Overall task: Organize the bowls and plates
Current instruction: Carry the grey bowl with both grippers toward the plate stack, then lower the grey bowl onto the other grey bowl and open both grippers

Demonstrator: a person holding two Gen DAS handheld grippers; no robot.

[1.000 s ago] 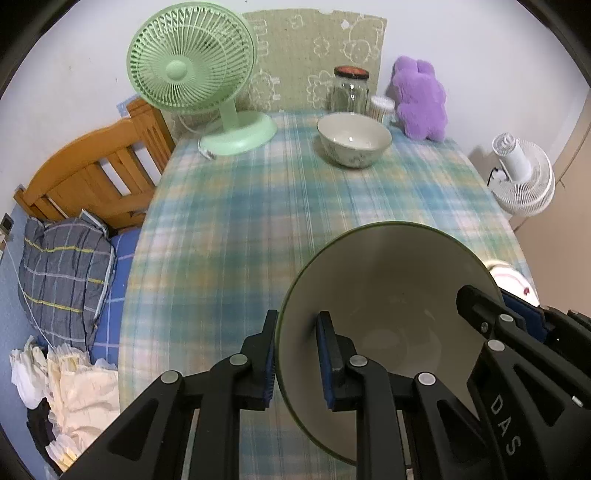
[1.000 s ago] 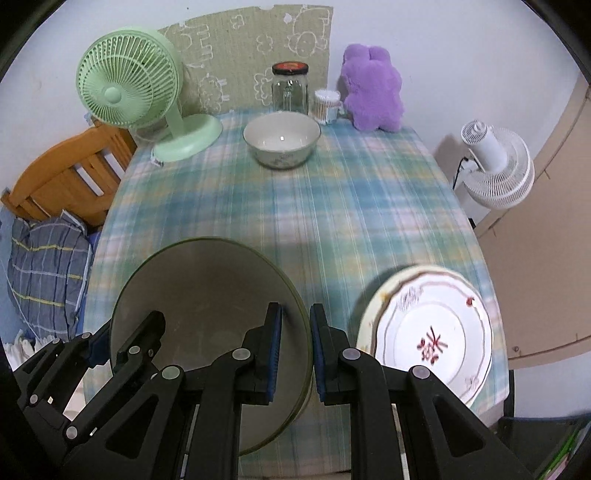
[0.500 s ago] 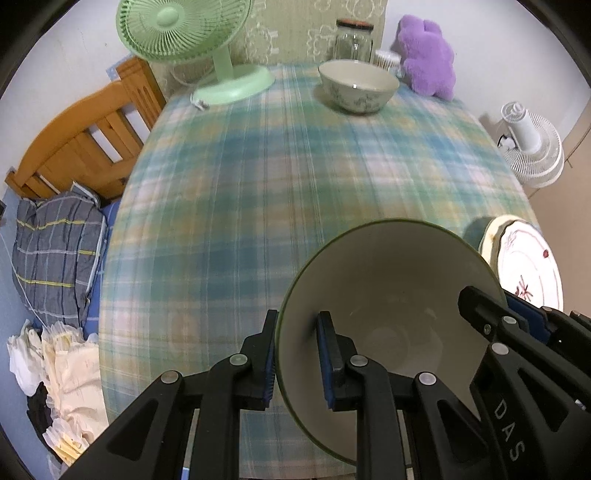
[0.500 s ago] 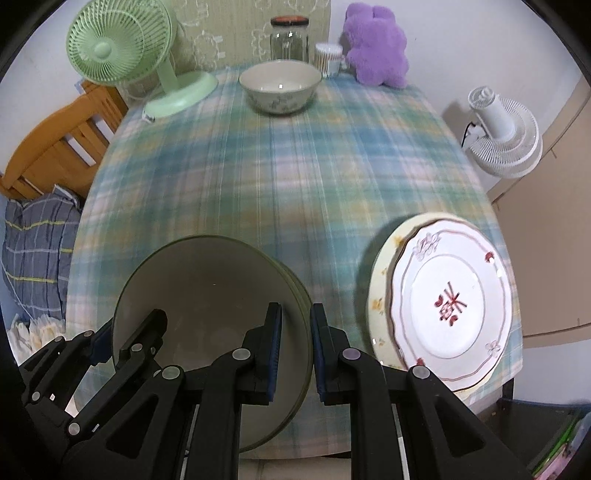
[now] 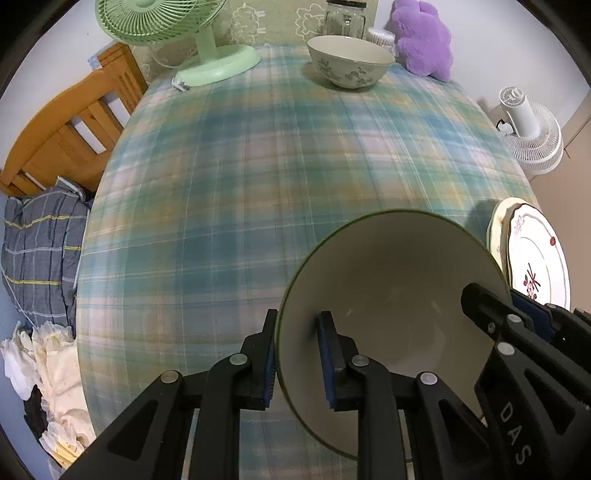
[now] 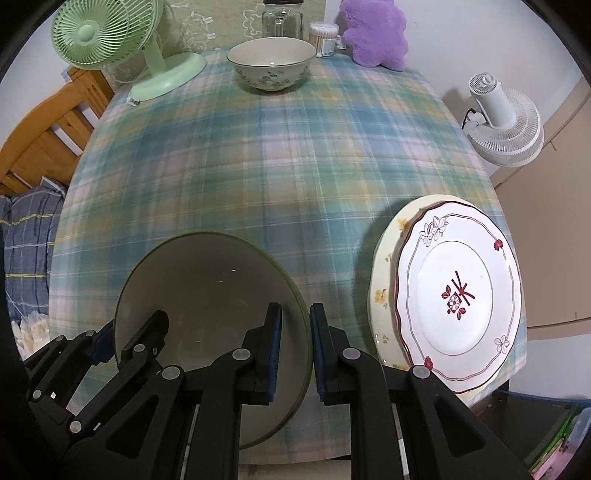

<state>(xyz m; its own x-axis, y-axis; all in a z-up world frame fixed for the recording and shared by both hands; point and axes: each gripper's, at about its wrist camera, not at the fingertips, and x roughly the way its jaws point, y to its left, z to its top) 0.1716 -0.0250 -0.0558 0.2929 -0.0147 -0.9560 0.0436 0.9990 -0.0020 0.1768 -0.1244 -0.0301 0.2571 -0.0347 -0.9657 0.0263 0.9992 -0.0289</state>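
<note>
A large cream bowl with a green rim (image 5: 391, 295) (image 6: 210, 295) hangs low over the plaid table near its front edge. My left gripper (image 5: 297, 354) is shut on the bowl's left rim, and my right gripper (image 6: 295, 347) is shut on its right rim. A smaller floral bowl (image 5: 351, 61) (image 6: 271, 64) stands at the far end of the table. To the right of the held bowl lies a white plate with a red motif (image 6: 460, 291) (image 5: 535, 262), stacked on a pale yellow plate (image 6: 382, 280).
A green desk fan (image 5: 184, 40), a glass jar (image 6: 282, 16), a cotton-swab tub (image 6: 324, 35) and a purple plush toy (image 6: 375, 31) line the table's far edge. A wooden bed frame (image 5: 70, 129) with bedding is at the left. A white floor fan (image 6: 506, 122) stands at the right.
Both grippers have sunk toward the table with the big bowl held between them and tipped further downward. The plates and far bowl stayed put.
</note>
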